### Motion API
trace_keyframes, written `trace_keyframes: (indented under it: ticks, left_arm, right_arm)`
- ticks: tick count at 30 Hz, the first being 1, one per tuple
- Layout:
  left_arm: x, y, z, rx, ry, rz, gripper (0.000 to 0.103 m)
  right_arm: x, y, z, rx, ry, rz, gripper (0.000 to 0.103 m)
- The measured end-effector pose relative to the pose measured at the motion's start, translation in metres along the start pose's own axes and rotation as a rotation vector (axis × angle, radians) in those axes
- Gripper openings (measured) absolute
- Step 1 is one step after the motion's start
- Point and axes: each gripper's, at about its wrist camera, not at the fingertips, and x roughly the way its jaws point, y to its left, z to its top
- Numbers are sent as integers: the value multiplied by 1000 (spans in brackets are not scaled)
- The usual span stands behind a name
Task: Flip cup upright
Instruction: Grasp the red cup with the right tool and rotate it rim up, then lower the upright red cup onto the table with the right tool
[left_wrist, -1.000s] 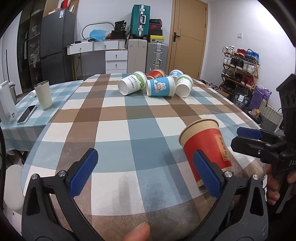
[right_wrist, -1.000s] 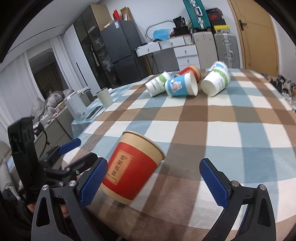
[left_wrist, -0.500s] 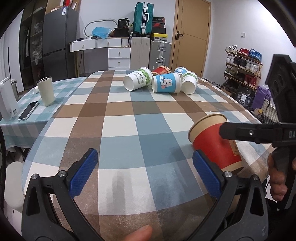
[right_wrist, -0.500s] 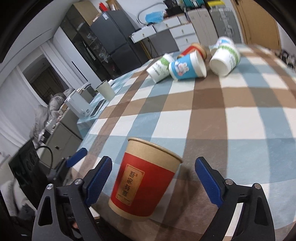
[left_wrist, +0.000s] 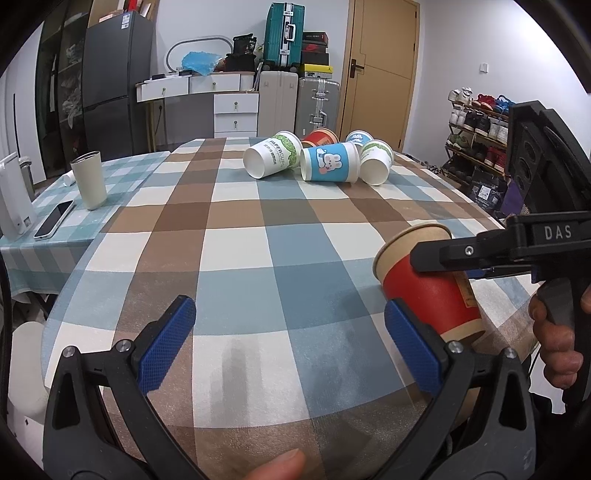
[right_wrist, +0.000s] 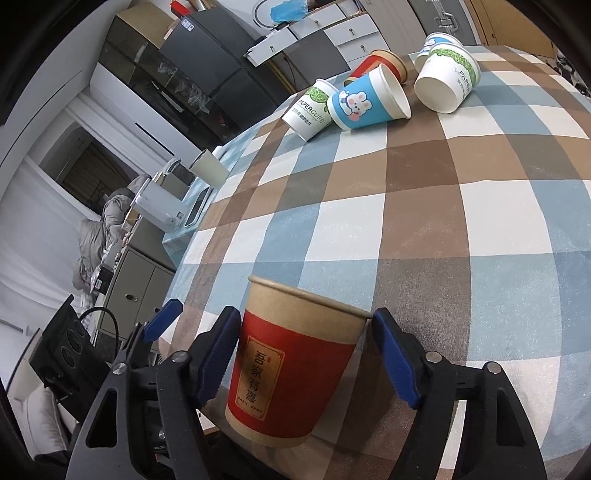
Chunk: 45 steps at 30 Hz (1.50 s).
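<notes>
A red and tan paper cup (right_wrist: 295, 363) stands mouth up near the table's front edge, between my right gripper's (right_wrist: 306, 354) blue pads, which press its sides. In the left wrist view the same cup (left_wrist: 430, 284) leans slightly at the right, with the right gripper (left_wrist: 480, 254) across it. My left gripper (left_wrist: 291, 347) is open and empty over the checked tablecloth (left_wrist: 258, 240), its right pad close beside the cup.
Several paper cups (left_wrist: 328, 162) lie on their sides at the table's far end. A tumbler (left_wrist: 89, 181), a phone (left_wrist: 54, 218) and a white appliance (left_wrist: 13, 199) sit on a side table at the left. A shoe rack (left_wrist: 476, 125) stands at the right.
My right gripper has moved in around the red cup and closed its pads onto its sides. The left gripper stays open and has hardly moved.
</notes>
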Motion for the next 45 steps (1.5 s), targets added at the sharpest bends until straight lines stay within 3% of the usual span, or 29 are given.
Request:
trace_keyframes:
  ticks: [4, 11, 20, 29, 45]
  left_arm:
    - [1, -1, 0, 0, 6, -2, 102]
    - [1, -1, -1, -1, 5, -2, 102]
    - [2, -1, -1, -4, 10, -4, 102]
    - [6, 2, -2, -22, 18, -1, 102]
    - [9, 4, -3, -30, 24, 3, 102]
  right_arm:
    - [-6, 0, -2, -4, -23, 9, 72]
    - [-21, 12, -9, -128, -144, -91, 71]
    - [-23, 20, -12, -228, -277, -129, 71]
    - [-10, 35, -2, -314, -352, -229, 71]
    - [3, 47, 1, -404, -401, -358, 70]
